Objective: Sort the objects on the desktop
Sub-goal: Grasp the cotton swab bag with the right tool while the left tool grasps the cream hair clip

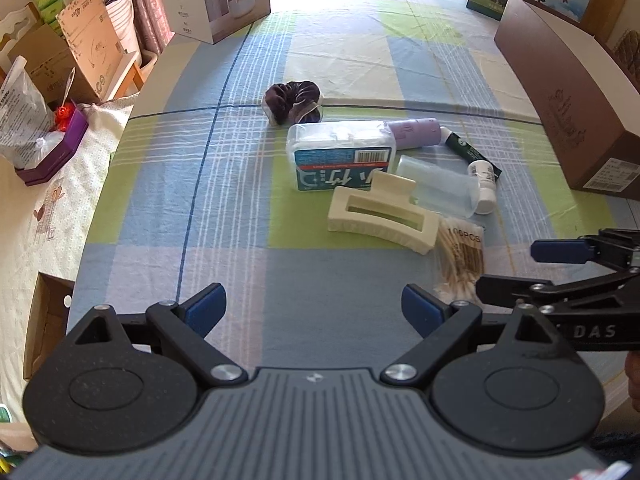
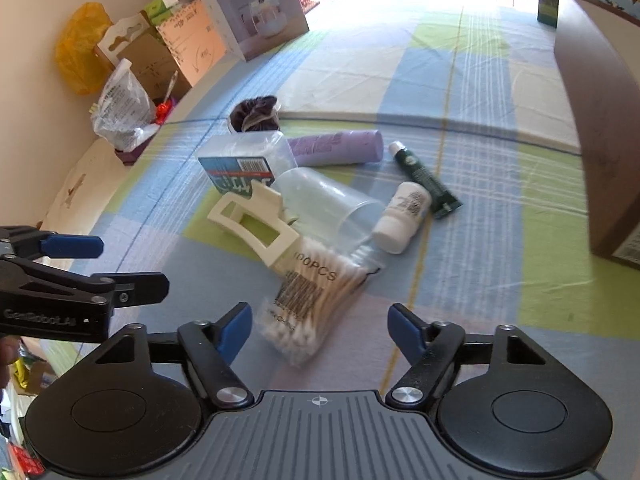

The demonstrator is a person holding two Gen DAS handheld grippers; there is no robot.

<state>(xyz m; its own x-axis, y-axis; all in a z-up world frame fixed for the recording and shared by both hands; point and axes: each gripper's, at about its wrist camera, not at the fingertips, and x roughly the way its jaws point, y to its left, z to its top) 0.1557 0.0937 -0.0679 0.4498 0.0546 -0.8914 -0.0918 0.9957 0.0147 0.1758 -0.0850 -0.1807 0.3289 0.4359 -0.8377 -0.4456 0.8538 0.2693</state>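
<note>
clear cup (image 2: 324, 208) lying sideways, inside unclear

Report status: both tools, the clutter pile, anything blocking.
Left tool open, empty. Right tool open, empty, cotton swab bag just ahead. Pile unsorted; hair claw leans on the bag's far end.

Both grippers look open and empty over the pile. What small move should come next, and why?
Probably ease the right gripper forward onto the cotton swab pack: it lies nearest, between the open fingers, at the pile's edge, with nothing resting on top.
</note>
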